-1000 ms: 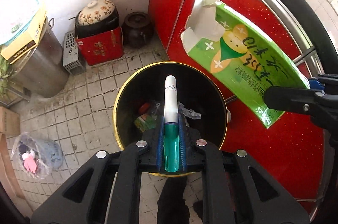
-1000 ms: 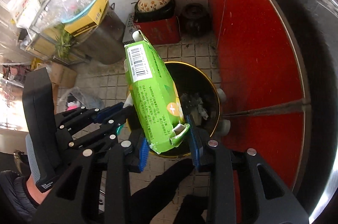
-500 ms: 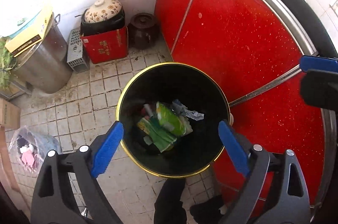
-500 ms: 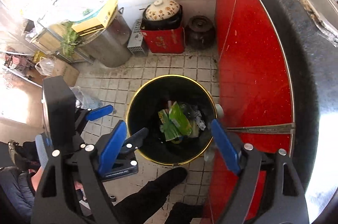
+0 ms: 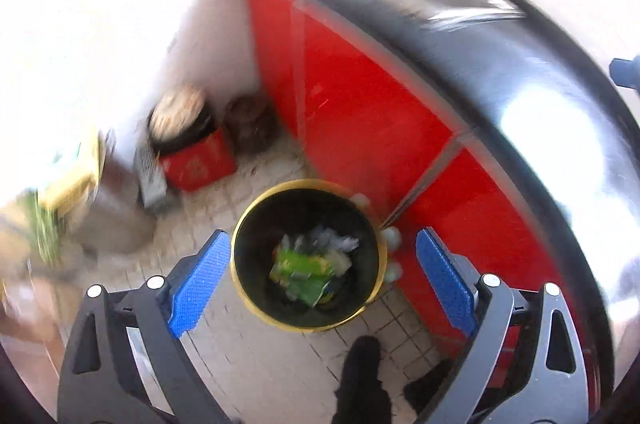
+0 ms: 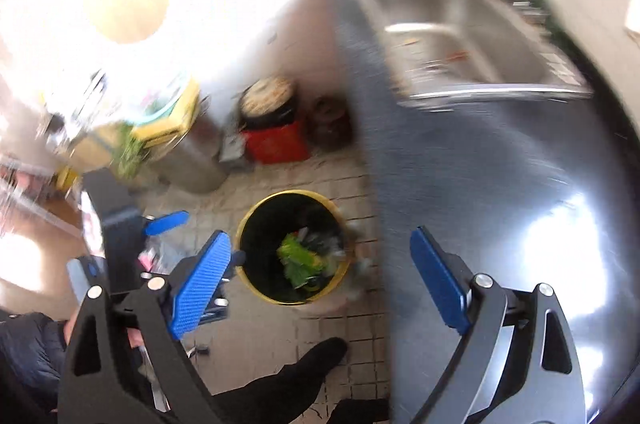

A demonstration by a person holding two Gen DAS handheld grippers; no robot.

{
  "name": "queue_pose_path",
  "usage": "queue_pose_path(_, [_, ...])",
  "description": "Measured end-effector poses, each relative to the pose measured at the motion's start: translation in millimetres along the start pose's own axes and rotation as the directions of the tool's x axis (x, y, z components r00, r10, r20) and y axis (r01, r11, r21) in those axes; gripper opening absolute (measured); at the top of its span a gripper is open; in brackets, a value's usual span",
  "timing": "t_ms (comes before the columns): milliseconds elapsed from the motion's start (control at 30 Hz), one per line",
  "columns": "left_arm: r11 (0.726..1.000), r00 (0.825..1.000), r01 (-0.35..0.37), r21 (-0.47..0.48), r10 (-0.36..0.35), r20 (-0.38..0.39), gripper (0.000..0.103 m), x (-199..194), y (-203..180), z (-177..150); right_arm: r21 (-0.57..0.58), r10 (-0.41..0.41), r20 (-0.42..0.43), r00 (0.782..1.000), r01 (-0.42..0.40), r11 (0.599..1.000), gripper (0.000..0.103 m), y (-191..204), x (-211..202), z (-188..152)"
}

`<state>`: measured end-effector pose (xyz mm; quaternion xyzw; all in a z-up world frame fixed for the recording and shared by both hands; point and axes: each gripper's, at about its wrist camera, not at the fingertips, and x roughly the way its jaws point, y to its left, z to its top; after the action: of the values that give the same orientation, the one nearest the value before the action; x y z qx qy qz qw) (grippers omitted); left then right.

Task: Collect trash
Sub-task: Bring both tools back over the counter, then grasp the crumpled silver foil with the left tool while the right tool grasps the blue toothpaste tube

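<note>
A black trash bin with a gold rim (image 5: 244, 288) stands on the tiled floor beside the red cabinet; it also shows in the right wrist view (image 6: 250, 278). Green packaging and crumpled wrappers (image 5: 302, 268) lie inside it, also seen in the right wrist view (image 6: 298, 260). My left gripper (image 5: 320, 278) is open and empty, high above the bin. My right gripper (image 6: 320, 276) is open and empty, also high above the bin. The left gripper shows at the left of the right wrist view (image 6: 120, 240). Both views are blurred.
Red cabinet doors (image 5: 360, 112) run under a dark countertop (image 6: 480, 176) with a steel sink (image 6: 460, 28). A red box with a clay pot (image 6: 276, 136), a dark jar (image 6: 330, 120) and a metal drum (image 6: 188, 164) stand by the wall. My shoe (image 6: 296, 380) is on the floor.
Both grippers opened and dropped the tube and the green carton into the bin, then rose well above it. The counter and sink came into view.
</note>
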<state>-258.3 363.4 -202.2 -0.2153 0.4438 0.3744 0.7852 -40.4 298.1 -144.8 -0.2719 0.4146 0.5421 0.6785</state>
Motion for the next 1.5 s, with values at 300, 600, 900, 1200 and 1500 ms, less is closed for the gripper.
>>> queue_pose_path(300, [0.876,0.95,0.259,0.406,-0.307,0.056,0.093,-80,-176,76,0.41,-0.377,0.082,0.923,0.314,0.857,0.092,-127,-162,-100])
queue_pose_path(600, [0.533,0.831,0.453,0.714,-0.542,-0.123,0.093,-134,-355,45,0.692,-0.579,-0.034,0.814,0.438,0.575,0.092,-190,-267,-256])
queue_pose_path(900, [0.324,0.786,0.495,0.806,-0.562,-0.257,0.093,-159,-437,-15,0.772,-0.601,-0.069,0.797,0.424,0.473,0.092,-196,-299,-332])
queue_pose_path(1200, [0.241,0.78,0.503,0.83,-0.541,-0.315,0.093,-144,-470,-35,0.822,-0.543,-0.042,0.839,0.338,0.458,0.092,-247,-287,-349])
queue_pose_path(1500, [0.143,0.768,0.513,0.846,-0.517,-0.378,0.093,-92,-521,-69,0.838,-0.486,-0.105,0.868,0.34,0.427,0.078,-338,-239,-370])
